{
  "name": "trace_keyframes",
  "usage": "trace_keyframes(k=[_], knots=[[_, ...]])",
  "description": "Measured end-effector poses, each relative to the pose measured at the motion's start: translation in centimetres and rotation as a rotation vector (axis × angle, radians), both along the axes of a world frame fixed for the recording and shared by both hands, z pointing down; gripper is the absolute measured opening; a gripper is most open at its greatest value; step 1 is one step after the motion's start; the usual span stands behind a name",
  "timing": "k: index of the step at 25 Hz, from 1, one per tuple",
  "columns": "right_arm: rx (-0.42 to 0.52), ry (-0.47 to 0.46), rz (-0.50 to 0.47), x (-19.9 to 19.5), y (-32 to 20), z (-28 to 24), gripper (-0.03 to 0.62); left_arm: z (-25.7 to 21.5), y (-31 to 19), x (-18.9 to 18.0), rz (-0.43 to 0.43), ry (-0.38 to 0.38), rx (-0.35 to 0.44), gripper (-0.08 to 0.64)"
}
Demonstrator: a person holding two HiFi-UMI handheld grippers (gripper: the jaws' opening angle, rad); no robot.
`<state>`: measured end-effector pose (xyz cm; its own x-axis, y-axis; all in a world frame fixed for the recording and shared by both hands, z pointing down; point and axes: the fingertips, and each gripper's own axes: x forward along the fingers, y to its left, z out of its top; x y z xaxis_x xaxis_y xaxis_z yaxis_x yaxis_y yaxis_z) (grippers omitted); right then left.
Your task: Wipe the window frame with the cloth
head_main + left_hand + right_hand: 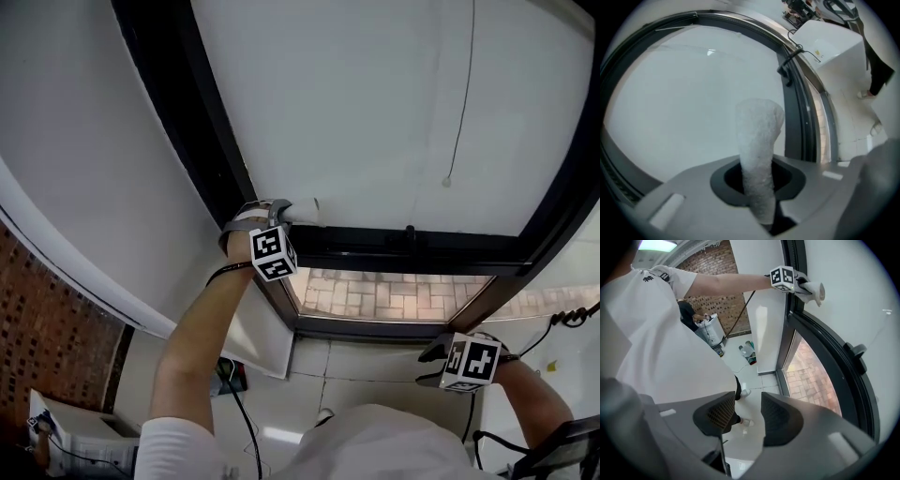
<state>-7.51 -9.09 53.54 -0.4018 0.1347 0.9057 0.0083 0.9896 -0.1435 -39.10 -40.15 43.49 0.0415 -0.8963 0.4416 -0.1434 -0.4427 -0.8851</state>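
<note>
A white cloth [758, 140] stands up between the jaws of my left gripper [757, 180], which is shut on it. In the head view the left gripper [281, 214] holds the cloth [306, 210] against the black window frame [394, 246], at the corner where the upright bar meets the horizontal bar. The right gripper view shows the same cloth [815, 290] pressed at the frame [825, 350]. My right gripper [743, 416] hangs low and open, with nothing between its pads. In the head view the right gripper [437, 357] is near the lower sill.
A black window handle [786, 71] sits on the frame. A thin blind cord [448, 180] hangs in front of the white pane. A brick wall [47, 319] is at the left. Cables [242, 412] run over the white floor below. Paving [394, 295] shows outside.
</note>
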Motion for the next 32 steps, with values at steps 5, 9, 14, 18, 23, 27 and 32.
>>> trace_keyframes(k=[5,9,14,18,23,27,32], knots=[[-0.001,0.015,0.024,0.1,0.1,0.4,0.176,6.4,-0.5,-0.8,-0.036,-0.031,-0.041,0.092],[-0.006,0.021,0.044,0.0,0.3,0.4,0.176,9.7,-0.5,-1.1,-0.048,-0.063,-0.091,0.092],[-0.015,0.015,0.063,-0.1,0.4,0.4,0.176,11.3,1.0,-0.1,0.005,-0.104,-0.156,0.091],[-0.018,0.006,0.061,-0.4,0.6,0.5,0.176,10.1,2.1,1.9,0.065,-0.094,-0.164,0.091],[-0.008,0.001,0.052,0.1,0.7,0.4,0.176,7.5,1.6,6.9,0.116,-0.056,-0.132,0.091],[-0.005,-0.009,0.058,1.0,1.0,0.0,0.176,7.3,0.0,10.6,0.123,-0.038,-0.129,0.091],[-0.009,-0.018,0.083,2.9,1.3,0.2,0.176,9.4,-1.5,12.7,0.088,-0.053,-0.166,0.092]])
